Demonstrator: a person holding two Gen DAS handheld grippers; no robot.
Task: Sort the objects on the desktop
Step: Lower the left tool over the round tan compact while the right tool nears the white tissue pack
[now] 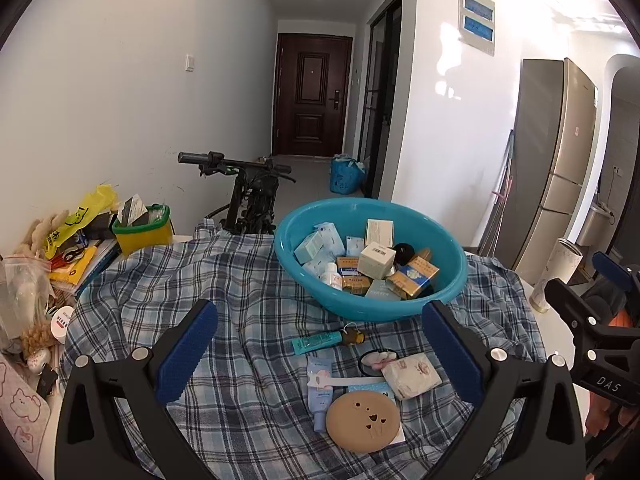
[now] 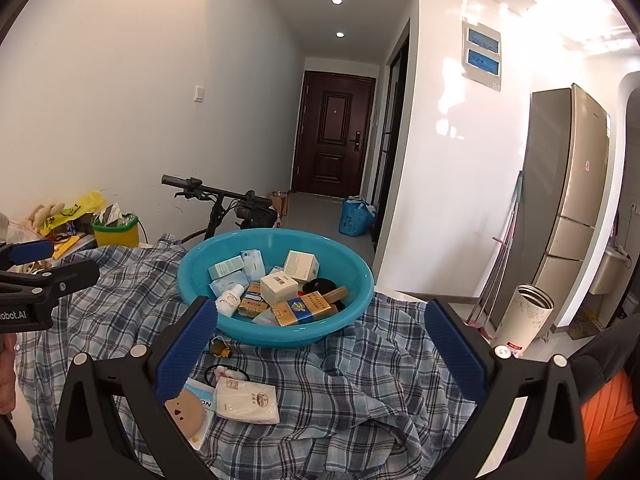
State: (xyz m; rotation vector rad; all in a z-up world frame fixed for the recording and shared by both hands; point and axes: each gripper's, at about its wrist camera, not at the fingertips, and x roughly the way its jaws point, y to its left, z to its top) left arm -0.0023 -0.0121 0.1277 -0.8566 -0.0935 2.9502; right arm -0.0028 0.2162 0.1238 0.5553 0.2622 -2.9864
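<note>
The left gripper (image 1: 320, 354), black-framed with blue ribbed pads, hangs above the near part of the blue-and-white checked cloth (image 1: 240, 304) with its fingers spread wide and nothing between them. The right gripper (image 2: 322, 354), of the same make, is likewise wide apart and empty, held over the cloth's near right part.

Under the left gripper, a cluster of small things lies on the cloth near its front edge: a round tan compact with small cut-out hearts (image 1: 363, 421) nearest, a pale blue squeeze tube (image 1: 320, 394) touching its left side, a soft white tissue pack (image 1: 412, 374) just behind and to the right, and a black hair tie with a pink-and-white ornament (image 1: 378, 359) beside the pack. A little further back lies a teal tube (image 1: 316, 340), end to end with a small dark brown bottle (image 1: 352, 336).

Behind these, towards the far right of the cloth, stands a round turquoise plastic basin (image 1: 448, 276). It holds a heap of small cartons: white boxes (image 1: 376, 260), pale blue packets (image 1: 316, 246), orange-and-gold boxes (image 1: 414, 278), a little white bottle (image 1: 332, 276) and a black round item (image 1: 402, 252).

At the cloth's right edge, a tall white tumbler with a metal rim (image 2: 522, 316) stands on the bare table. Off the far left corner sits a yellow tub with a green rim (image 1: 142, 232), beside a pile of books, bags and plush toys. A black bicycle handlebar (image 1: 236, 166) rises behind the table.
</note>
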